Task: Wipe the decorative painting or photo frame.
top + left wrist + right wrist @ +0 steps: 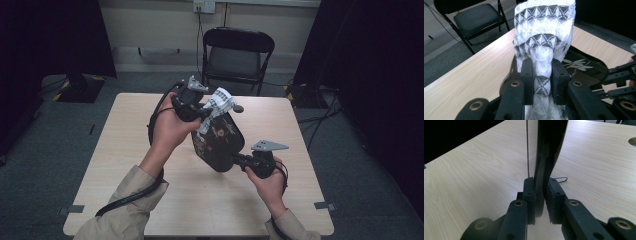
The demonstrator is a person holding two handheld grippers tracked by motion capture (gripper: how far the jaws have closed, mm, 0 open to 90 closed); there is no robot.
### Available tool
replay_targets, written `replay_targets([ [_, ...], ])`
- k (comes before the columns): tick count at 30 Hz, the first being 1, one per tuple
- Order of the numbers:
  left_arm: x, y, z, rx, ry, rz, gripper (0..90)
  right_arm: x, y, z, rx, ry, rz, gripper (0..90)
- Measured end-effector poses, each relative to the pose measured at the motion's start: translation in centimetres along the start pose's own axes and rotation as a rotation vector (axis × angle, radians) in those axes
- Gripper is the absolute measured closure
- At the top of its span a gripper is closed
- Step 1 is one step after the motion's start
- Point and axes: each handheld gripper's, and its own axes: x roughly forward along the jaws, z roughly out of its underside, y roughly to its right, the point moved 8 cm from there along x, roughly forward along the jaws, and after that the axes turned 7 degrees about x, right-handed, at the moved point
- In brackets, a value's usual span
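Left gripper (204,113): clamped on patterned white cloth (218,106), pressed against upper edge of dark decorated tray (218,140). Tray: tilted above table (135,150), clamped at lower edge by right gripper (239,160). Wiping apparently midway, lower face seemingly left.

The white knitted cloth with grey triangle bands (544,32), top middle of the left gripper view, looks soft and nubbly, proper textured weave. The black tray with a pale leaf print (219,141) mid-frame has a smooth, glossy lacquer-like sheen. Pale wood-grain table (140,145) is matt laminate. Matt black plastic-looking gripper jaws, brassy rivets.
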Motion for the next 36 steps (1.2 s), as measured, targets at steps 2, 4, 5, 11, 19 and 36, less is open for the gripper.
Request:
replay_targets([
  [2, 0.1, -0.2, 0.1, -0.003, 0.002, -0.007, 75.4, 0.0, 0.0, 0.0, -0.002, 0.000, -0.001, 79.2],
  [4, 0.3, -0.5, 0.3, -0.005, -0.003, -0.009, 75.4, 0.0, 0.0, 0.0, -0.001, 0.000, -0.001, 79.2],
  [5, 0.4, -0.5, 0.3, -0.013, -0.006, -0.012, 75.4, 0.0, 0.0, 0.0, -0.002, 0.000, -0.001, 79.2],
  [11, 0.8, -1.4, 0.9, -0.035, -0.018, -0.039, 75.7, 0.0, 0.0, 0.0, 0.000, 0.003, -0.001, 79.2],
  [19, 1.1, -2.5, 1.9, -0.076, -0.039, -0.073, 76.0, 0.0, 0.1, 0.0, -0.001, 0.007, -0.001, 79.2],
  [36, 2.9, -3.9, 5.7, -0.128, -0.100, -0.094, 76.0, 0.0, 0.1, 0.0, 0.000, 0.010, 0.000, 79.2],
])
